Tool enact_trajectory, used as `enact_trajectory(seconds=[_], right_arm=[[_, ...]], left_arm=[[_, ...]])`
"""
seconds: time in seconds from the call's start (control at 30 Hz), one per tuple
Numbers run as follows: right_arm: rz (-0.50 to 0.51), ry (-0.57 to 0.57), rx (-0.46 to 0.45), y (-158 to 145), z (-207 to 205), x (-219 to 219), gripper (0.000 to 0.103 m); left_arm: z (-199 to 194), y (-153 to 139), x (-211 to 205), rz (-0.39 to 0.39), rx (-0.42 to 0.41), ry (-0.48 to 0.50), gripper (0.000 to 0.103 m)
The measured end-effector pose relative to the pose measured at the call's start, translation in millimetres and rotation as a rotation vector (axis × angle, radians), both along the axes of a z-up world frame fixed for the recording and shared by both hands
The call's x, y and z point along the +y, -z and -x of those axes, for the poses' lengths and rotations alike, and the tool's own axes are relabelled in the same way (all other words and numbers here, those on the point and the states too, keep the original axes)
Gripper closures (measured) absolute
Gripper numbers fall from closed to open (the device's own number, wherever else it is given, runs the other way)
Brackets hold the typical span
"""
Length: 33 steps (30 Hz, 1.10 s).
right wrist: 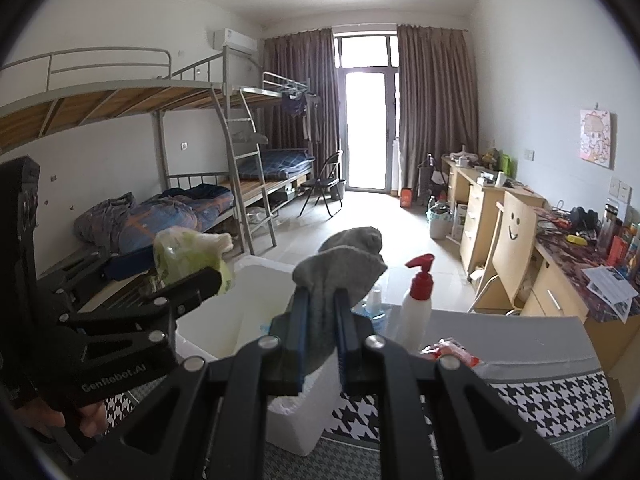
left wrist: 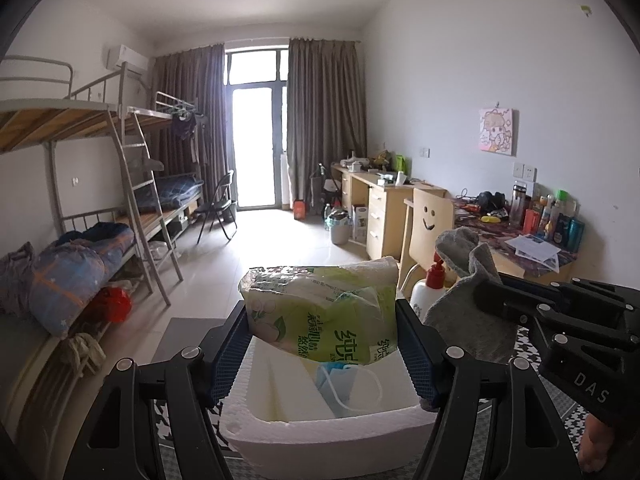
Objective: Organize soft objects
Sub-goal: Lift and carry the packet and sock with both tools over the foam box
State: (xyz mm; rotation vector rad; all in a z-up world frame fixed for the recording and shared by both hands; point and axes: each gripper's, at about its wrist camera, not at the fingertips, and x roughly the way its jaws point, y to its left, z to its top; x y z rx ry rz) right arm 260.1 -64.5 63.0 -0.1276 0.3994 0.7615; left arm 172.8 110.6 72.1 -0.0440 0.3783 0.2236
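My left gripper (left wrist: 322, 316) is shut on a green and white tissue pack (left wrist: 320, 308) and holds it above the white foam box (left wrist: 328, 432). A blue face mask (left wrist: 340, 380) lies inside the box. My right gripper (right wrist: 320, 300) is shut on a grey sock (right wrist: 340, 268), held just right of the box (right wrist: 216, 320). The sock also shows in the left wrist view (left wrist: 468, 292), and the tissue pack in the right wrist view (right wrist: 188, 256).
A white pump bottle with a red top (right wrist: 416, 304) and a small clear bottle (right wrist: 376, 304) stand behind the box. A red packet (right wrist: 452, 352) lies on the houndstooth cloth (right wrist: 540, 400). Bunk beds stand left, desks and a chair right.
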Motion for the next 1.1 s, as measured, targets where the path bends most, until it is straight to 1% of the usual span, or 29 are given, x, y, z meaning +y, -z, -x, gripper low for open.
enact_trajectory(seconds=[0.3,0.4,0.57,0.87,0.97,1.03,1.1], right_arm=[[0.018,-0.016,0.017,3.8,-10.4,11.1,0.088],[0.020,-0.019,0.023,4.6,-14.2,14.4,0.088],[0.028,-0.021,0.024,5.8,-18.7,19.9,0.088],[0.039,-0.013,0.034,7.5,-25.4,26.7,0.088],[0.037,-0.011,0.034,6.6,-26.9,25.2,0.088],[0.039,-0.009,0.034,6.6,-27.4,25.5,0.088],[0.038,-0.008,0.036,6.9,-27.0,25.4,0.088]], left_arm=[[-10.9,0.7,7.7,0.016,0.012,-0.003,0.032],[-14.1,3.3,9.8,0.013,0.019,-0.005,0.032],[-21.7,8.6,16.9,0.040,0.031,-0.011,0.032],[-36.3,14.6,24.9,0.049,0.057,-0.018,0.032],[-40.6,18.5,28.7,0.044,0.075,-0.017,0.028],[-42.5,19.9,28.5,0.043,0.082,-0.025,0.020],[-41.7,21.1,30.4,0.038,0.088,-0.032,0.015]])
